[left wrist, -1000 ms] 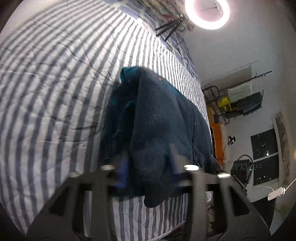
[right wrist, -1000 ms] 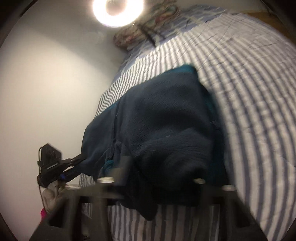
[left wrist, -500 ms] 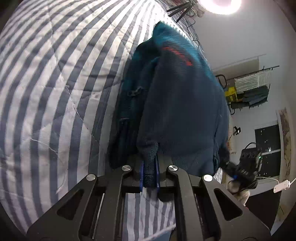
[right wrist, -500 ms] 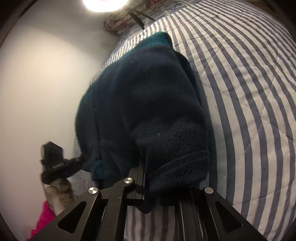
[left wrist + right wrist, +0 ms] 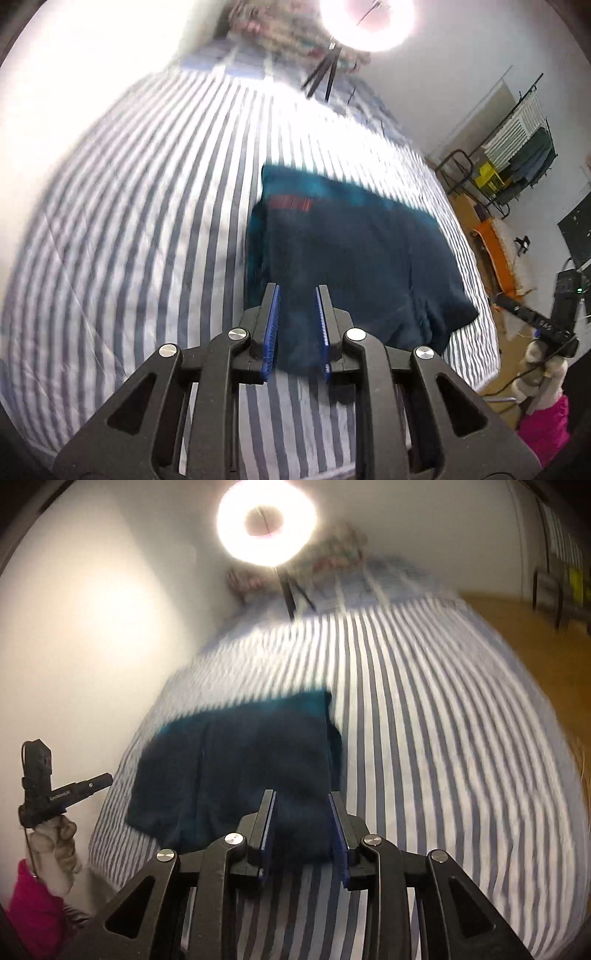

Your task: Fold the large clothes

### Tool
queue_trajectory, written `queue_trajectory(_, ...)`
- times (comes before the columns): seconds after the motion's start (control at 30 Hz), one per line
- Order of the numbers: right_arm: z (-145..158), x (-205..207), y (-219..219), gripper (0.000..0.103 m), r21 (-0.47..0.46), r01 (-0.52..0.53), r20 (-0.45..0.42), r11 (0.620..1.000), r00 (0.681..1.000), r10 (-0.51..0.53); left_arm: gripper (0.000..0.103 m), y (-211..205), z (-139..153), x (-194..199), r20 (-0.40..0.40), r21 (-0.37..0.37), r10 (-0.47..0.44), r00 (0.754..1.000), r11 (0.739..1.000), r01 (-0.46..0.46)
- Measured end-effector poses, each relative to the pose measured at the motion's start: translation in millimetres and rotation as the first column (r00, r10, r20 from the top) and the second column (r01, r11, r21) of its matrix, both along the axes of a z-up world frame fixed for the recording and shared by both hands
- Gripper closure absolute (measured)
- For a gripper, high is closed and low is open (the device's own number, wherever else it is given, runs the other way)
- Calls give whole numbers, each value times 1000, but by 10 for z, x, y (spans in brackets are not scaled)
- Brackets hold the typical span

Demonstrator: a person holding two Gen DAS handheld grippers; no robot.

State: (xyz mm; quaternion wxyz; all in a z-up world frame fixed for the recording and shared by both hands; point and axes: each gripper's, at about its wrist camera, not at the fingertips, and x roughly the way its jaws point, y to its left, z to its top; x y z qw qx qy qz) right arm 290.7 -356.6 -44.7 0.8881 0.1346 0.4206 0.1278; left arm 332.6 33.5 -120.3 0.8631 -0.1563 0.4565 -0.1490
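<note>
A dark teal fleece jacket (image 5: 354,258) lies folded on the striped bed (image 5: 129,221), with a small red label near its far edge. My left gripper (image 5: 296,291) is open and empty, its blue pads hovering over the jacket's near edge. In the right wrist view the same jacket (image 5: 240,768) lies flat on the bed (image 5: 443,738), and my right gripper (image 5: 301,797) is open and empty above its near edge. The right gripper also shows in the left wrist view (image 5: 532,317), and the left gripper in the right wrist view (image 5: 99,781).
A ring light on a tripod (image 5: 365,22) stands at the bed's far end beside patterned pillows (image 5: 266,29). A clothes rack (image 5: 517,158) and an orange seat (image 5: 495,251) stand right of the bed. A white wall (image 5: 74,627) runs along the other side.
Both grippers were shut on the jacket's edge half a second ago. They have let go, opened and pulled back and up. The jacket now lies flat on the bed.
</note>
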Motion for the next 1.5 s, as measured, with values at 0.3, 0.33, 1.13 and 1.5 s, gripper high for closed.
queue_trajectory(0.3,139,920,750,78,15,-158,76,987,985,156,71,-592,233,695,89,18,-63,994,998,62)
queue_trajectory(0.33,92,1018,839,79,25,-173,66,985,983,171,71,-627,225,757,89,14,-63,994,998,62)
queue_trajectory(1.13,-400,611,292,78,57,-129,-107,990,985,135,81,-409,-249,745,8,-7,-143,990,990,143)
queue_trajectory(1.5,-980,178,212,82,-89,-163,-235,983,962,138,80,-92,-935,415,-123,23,-131,984,991,135)
